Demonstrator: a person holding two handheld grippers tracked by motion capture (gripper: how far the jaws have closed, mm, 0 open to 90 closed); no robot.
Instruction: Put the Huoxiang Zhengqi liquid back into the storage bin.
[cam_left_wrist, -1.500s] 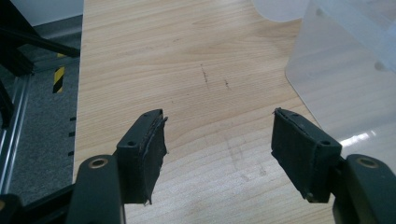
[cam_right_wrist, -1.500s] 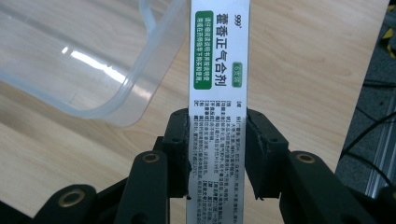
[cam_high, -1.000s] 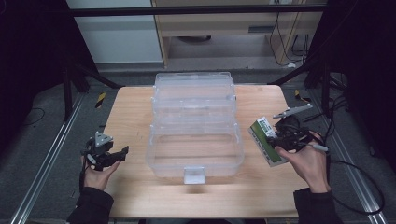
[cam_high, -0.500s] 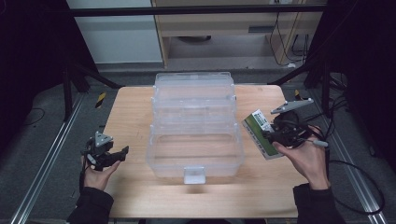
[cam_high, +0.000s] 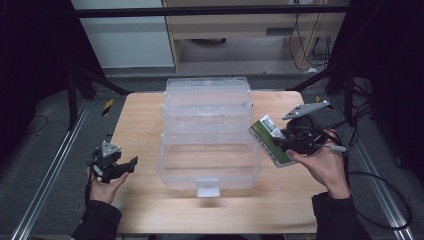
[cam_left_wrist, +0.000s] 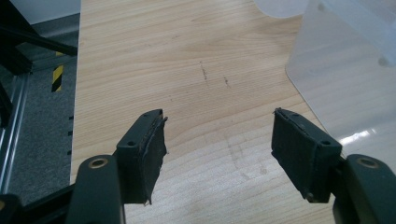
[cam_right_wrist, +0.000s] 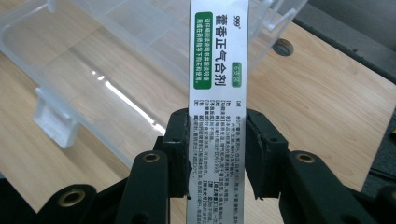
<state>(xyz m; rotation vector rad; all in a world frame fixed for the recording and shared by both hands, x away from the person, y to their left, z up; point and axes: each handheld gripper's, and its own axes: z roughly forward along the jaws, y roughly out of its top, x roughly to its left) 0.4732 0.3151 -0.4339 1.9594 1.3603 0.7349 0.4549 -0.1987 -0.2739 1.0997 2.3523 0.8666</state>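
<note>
A clear plastic storage box (cam_high: 207, 135) with stepped open trays stands in the middle of the wooden table (cam_high: 140, 125). My right gripper (cam_high: 285, 142) is shut on a green and white medicine box (cam_high: 272, 140), held tilted just off the storage box's right wall. In the right gripper view the medicine box (cam_right_wrist: 217, 79) stands edge-on between the two pads (cam_right_wrist: 180, 149), above the clear storage box (cam_right_wrist: 93, 70). My left gripper (cam_high: 131, 162) rests low at the table's left side, open with nothing between its fingers (cam_left_wrist: 149, 154); bare wood lies under my left gripper (cam_left_wrist: 217, 144).
A corner of the clear box (cam_left_wrist: 345, 74) sits ahead and to the right of the left jaws. The box has a front latch (cam_high: 207, 187). Cables (cam_high: 370, 180) trail off the table's right edge. Metal rails (cam_high: 50, 165) run along both sides.
The right gripper has lifted the medicine box a little and carried it slightly toward the storage box. The left gripper has stayed where it was.
</note>
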